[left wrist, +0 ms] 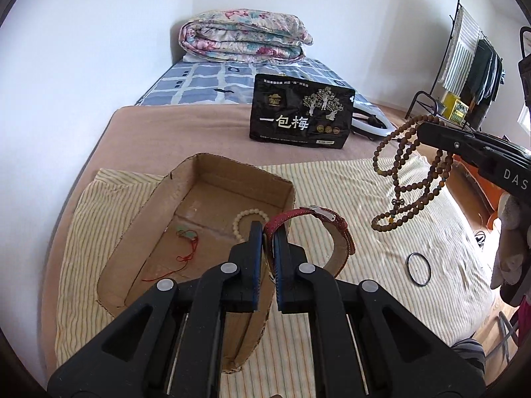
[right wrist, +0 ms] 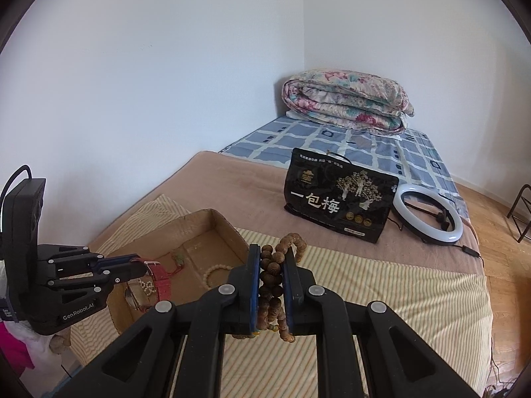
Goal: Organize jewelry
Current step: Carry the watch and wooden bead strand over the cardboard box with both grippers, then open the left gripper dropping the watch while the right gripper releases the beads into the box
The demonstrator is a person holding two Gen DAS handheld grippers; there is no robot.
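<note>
My left gripper (left wrist: pixel 268 232) is shut on a red strap bracelet (left wrist: pixel 332 229) and holds it over the right wall of an open cardboard box (left wrist: pixel 229 179). Inside the box lie a white bead bracelet (left wrist: pixel 247 215) and a green pendant on a red cord (left wrist: pixel 186 235). My right gripper (right wrist: pixel 272 258) is shut on a long brown bead necklace (right wrist: pixel 270 282). In the left wrist view the brown bead necklace (left wrist: pixel 408 179) dangles in loops from the right gripper (left wrist: pixel 428 132), above the striped cloth to the right of the box. A thin black ring (left wrist: pixel 419 269) lies on the cloth.
A black snack bag (left wrist: pixel 300 112) stands behind the box on the bed. Beside it lies a white ring light (right wrist: pixel 428 214) with a cable. A folded floral quilt (left wrist: pixel 244 34) sits at the bed's far end. A clothes rack (left wrist: pixel 471 63) stands at the right.
</note>
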